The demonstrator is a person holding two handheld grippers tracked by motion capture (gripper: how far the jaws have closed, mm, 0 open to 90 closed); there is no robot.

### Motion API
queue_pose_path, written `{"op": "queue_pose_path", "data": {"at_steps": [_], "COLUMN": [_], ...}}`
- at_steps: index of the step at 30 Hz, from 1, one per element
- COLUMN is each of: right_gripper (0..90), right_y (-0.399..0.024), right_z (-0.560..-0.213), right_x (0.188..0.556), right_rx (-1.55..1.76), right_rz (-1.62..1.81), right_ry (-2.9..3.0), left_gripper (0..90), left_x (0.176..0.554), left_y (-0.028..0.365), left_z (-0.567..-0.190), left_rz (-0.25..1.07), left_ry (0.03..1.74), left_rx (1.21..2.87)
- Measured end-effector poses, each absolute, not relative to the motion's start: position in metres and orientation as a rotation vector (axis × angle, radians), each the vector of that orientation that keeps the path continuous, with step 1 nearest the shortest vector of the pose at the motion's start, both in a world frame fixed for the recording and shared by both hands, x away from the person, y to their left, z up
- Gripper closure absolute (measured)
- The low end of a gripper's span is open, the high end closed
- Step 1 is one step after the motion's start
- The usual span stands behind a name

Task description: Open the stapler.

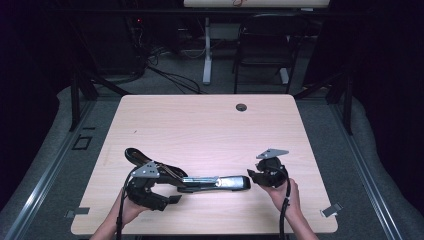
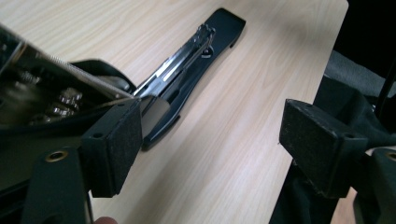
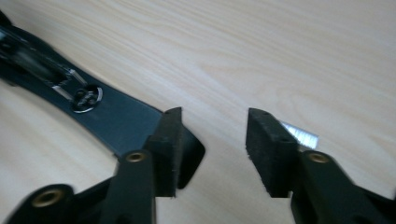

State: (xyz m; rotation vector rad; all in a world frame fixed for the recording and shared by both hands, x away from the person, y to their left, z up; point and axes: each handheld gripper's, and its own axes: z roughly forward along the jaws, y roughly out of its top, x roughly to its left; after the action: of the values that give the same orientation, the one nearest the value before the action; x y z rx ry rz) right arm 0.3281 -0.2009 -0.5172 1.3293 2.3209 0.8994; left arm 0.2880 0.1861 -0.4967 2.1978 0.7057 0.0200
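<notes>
Left gripper (image 1: 170,199) at the near end of the stapler (image 1: 200,181), jaws apart with nothing pressed between the pads, one pad (image 2: 114,144) just beside the raised arm and the bare magazine rail. Right gripper (image 1: 253,176) at the stapler's far-right tip, jaws also apart, the near pad (image 3: 168,149) overlapping the black base plate but not clamping it. Stapler itself lying swung open along the near half of the table (image 1: 200,125), top arm folded back to the left of the base, rail exposed. Just beyond the right gripper, beside the stapler's tip, a short silvery strip of staples (image 3: 301,135) on the wood.

Judged as a let-go step: stapler set down open, both holds off. Next move probably a pick of the staple strip with the right gripper — a narrow, flat pinch needing pads low and square — then a careful slide into the rail, the left gripper steadying the stapler's base against skidding.
</notes>
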Motion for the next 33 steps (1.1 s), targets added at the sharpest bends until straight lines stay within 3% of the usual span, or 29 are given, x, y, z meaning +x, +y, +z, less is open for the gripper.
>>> {"op": "queue_pose_path", "data": {"at_steps": [4, 12, 18, 21, 28, 33], "right_gripper": [46.9, 30.7, 33.6, 29.6, 29.0, 27.2], "right_y": [-0.218, -0.247, -0.255, -0.258, -0.257, -0.257], "right_z": [-0.505, -0.516, -0.515, -0.518, -0.516, -0.516], "right_x": [0.332, 0.345, 0.354, 0.358, 0.359, 0.36], "right_rx": [1.347, 1.449, 1.428, 1.453, 1.468, 1.499], "right_rz": [0.966, 0.931, 0.937, 0.924, 0.893, 0.849], "right_ry": [2.357, 2.374, 2.414, 2.452, 2.474, 2.465], "left_gripper": [18.5, 11.8, 2.5, 0.7, 0.1, 0.2], "left_x": [0.286, 0.272, 0.268, 0.271, 0.27, 0.275], "left_y": [0.187, 0.18, 0.193, 0.199, 0.206, 0.215], "left_z": [-0.499, -0.5, -0.505, -0.508, -0.512, -0.513], "left_rz": [0.016, -0.026, -0.016, 0.018, 0.039, 0.076], "left_ry": [0.703, 0.561, 0.626, 0.703, 0.757, 0.913], "left_rx": [2.22, 2.303, 2.353, 2.371, 2.409, 2.379]}}
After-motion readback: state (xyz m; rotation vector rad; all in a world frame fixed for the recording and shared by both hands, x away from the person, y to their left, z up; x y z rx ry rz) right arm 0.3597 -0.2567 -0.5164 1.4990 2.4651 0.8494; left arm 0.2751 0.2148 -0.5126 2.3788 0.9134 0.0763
